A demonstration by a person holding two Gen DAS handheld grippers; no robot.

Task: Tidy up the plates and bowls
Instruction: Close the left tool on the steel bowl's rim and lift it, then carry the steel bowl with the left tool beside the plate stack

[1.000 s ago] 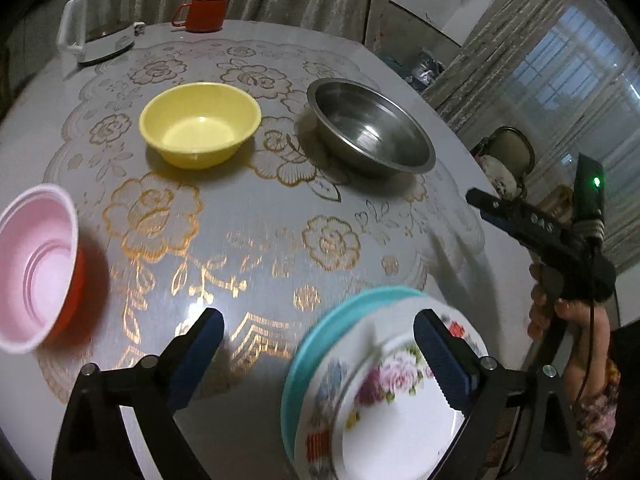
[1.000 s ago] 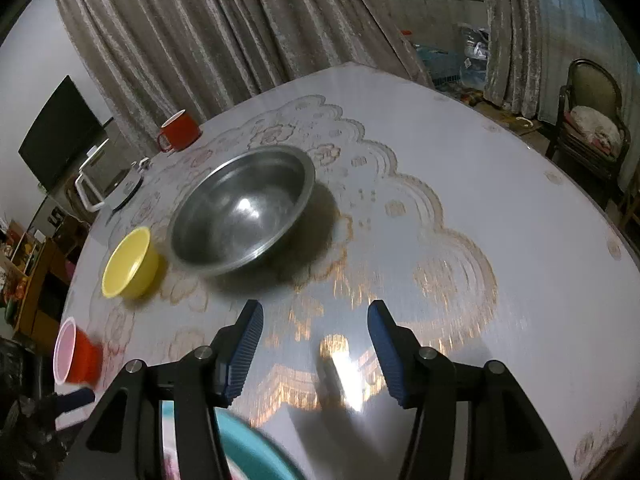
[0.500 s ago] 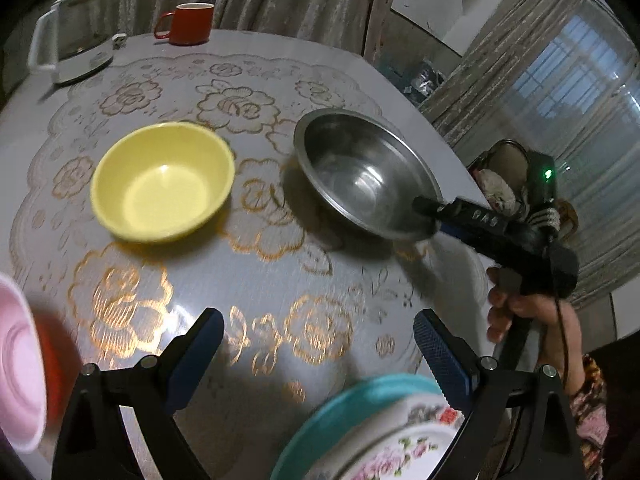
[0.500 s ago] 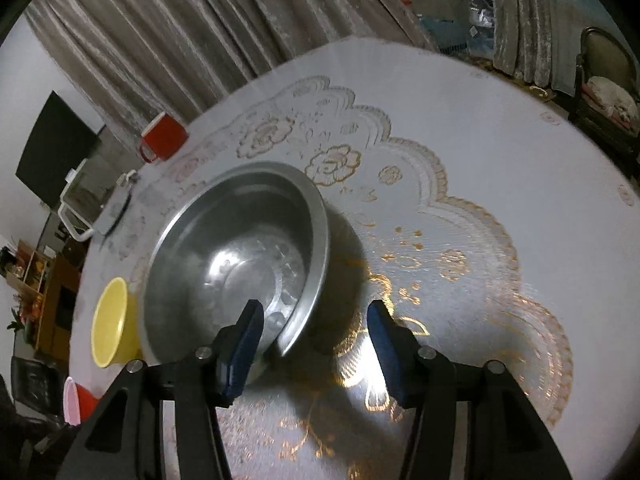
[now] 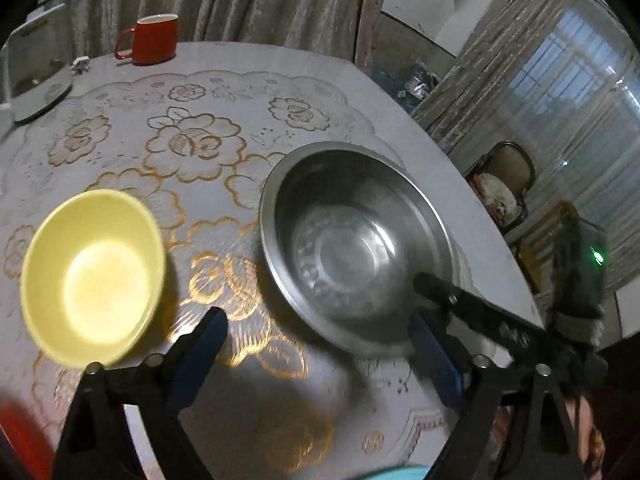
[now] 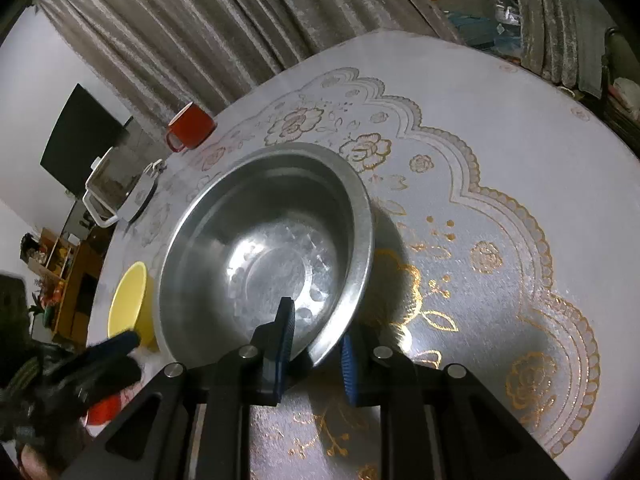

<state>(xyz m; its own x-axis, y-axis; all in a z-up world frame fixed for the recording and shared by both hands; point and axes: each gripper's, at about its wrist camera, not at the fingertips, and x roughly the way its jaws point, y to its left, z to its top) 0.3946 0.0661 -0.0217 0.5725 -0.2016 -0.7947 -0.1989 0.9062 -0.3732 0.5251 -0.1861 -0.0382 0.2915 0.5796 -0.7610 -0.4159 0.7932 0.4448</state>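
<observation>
A large steel bowl [image 6: 264, 248] sits on the round table; it also shows in the left wrist view [image 5: 352, 240]. My right gripper [image 6: 316, 344] straddles its near rim, one finger inside and one outside, closing on it; whether the pads touch is unclear. In the left wrist view the right gripper [image 5: 424, 312] reaches over that rim. A yellow bowl [image 5: 92, 276] sits left of the steel bowl, also visible in the right wrist view [image 6: 128, 304]. My left gripper [image 5: 320, 344] is open and empty above the table between the two bowls. A teal plate edge [image 5: 400, 472] shows at the bottom.
A red mug [image 5: 152, 40] and a white kettle [image 5: 36, 76] stand at the table's far side. A red cup [image 6: 102, 410] shows at the left. Chairs [image 5: 508, 184] stand beyond the table's right edge.
Both grippers moved forward toward the bowls. The right gripper narrowed and its fingers now straddle the steel bowl's rim. The plate stack and pink cup slid out of the left view.
</observation>
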